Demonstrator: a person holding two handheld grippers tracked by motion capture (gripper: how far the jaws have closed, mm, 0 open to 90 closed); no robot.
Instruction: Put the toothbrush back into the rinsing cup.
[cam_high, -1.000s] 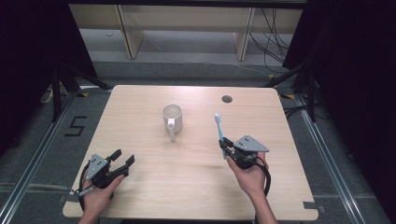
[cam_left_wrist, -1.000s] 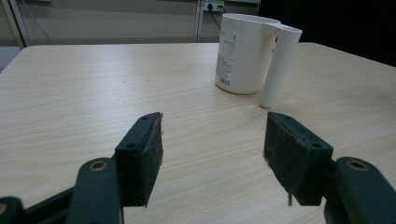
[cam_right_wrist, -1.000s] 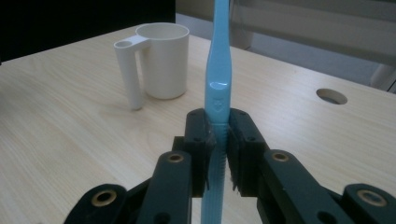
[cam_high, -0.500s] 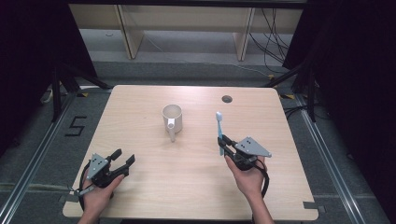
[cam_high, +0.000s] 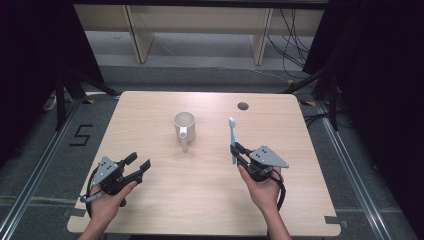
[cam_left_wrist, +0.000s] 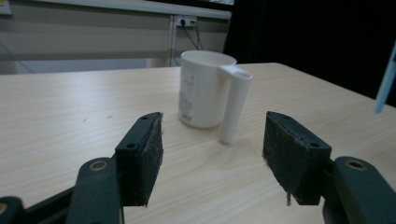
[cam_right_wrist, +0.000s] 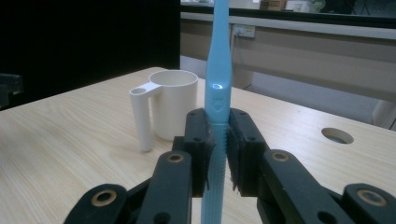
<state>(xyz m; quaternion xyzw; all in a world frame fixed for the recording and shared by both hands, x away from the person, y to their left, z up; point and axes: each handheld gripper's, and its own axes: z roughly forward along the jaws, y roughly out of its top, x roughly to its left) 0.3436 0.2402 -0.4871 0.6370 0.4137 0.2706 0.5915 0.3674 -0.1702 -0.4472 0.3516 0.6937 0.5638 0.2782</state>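
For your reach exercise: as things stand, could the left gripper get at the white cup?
Probably yes. The left gripper is open and holds nothing, and the left gripper view shows only bare table between its jaws and the cup. The toothbrush sits off in the right gripper.

**Count at the table**

One table (cam_high: 165, 200), one round hole (cam_high: 243, 106) in its top. One white cup (cam_high: 184, 125) (single tube-like handle). One blue toothbrush (cam_high: 232, 135). Two grippers: left gripper (cam_high: 140, 166), right gripper (cam_high: 235, 151), two black jaws on each. Two hands, left hand (cam_high: 105, 200) and right hand (cam_high: 262, 187).
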